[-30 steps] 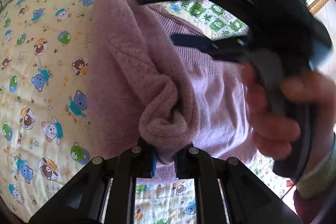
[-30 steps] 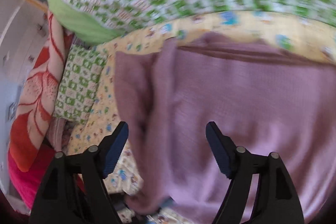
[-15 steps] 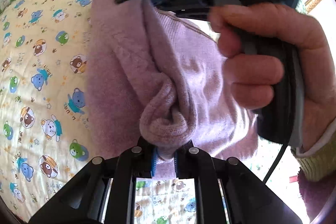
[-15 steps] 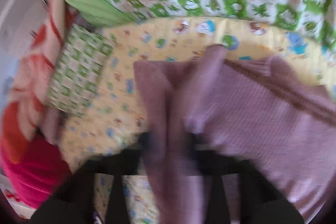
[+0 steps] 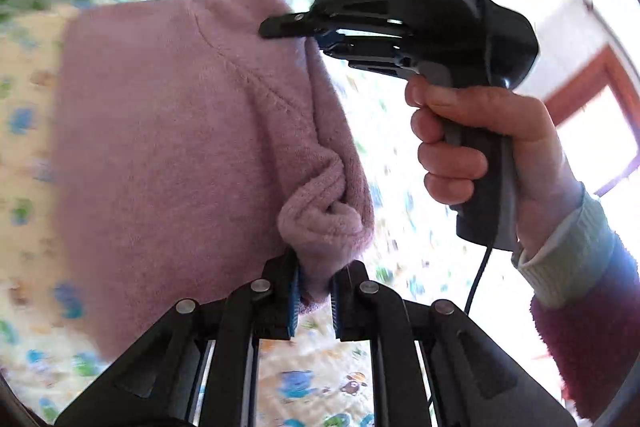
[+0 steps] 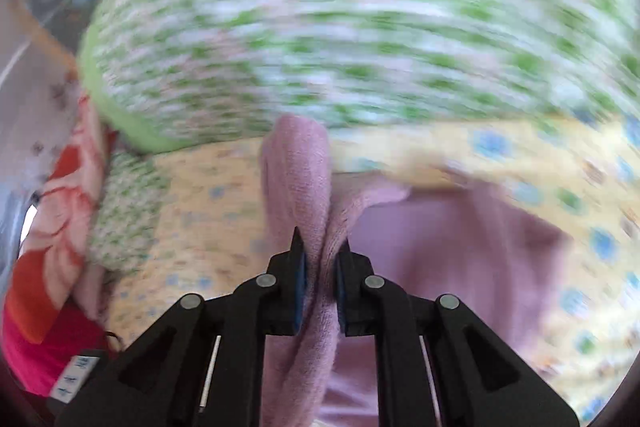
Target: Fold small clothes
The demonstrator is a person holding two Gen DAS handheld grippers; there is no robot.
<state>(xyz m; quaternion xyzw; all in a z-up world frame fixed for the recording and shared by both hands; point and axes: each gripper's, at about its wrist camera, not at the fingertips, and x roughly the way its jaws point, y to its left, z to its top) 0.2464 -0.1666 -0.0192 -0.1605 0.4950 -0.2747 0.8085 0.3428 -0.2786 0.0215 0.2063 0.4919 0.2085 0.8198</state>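
A small pink knit garment point(image 5: 168, 131) hangs lifted over the yellow cartoon-print sheet point(image 5: 24, 115). My left gripper point(image 5: 314, 301) is shut on a bunched edge of it at the bottom of the left wrist view. My right gripper point(image 5: 316, 37) shows there at the upper right, held in a hand, shut on the garment's far edge. In the right wrist view my right gripper point(image 6: 320, 291) pinches a fold of the pink garment point(image 6: 296, 187), whose rest point(image 6: 460, 247) spreads to the right.
A green-and-white checked quilt point(image 6: 340, 27) is piled behind the sheet point(image 6: 208, 227). A red and orange flowered blanket point(image 6: 52, 235) lies at the left. Both views are blurred by motion.
My right gripper has closed on the garment's edge. Both grippers have lifted the garment up off the sheet, and both views now swing upward.
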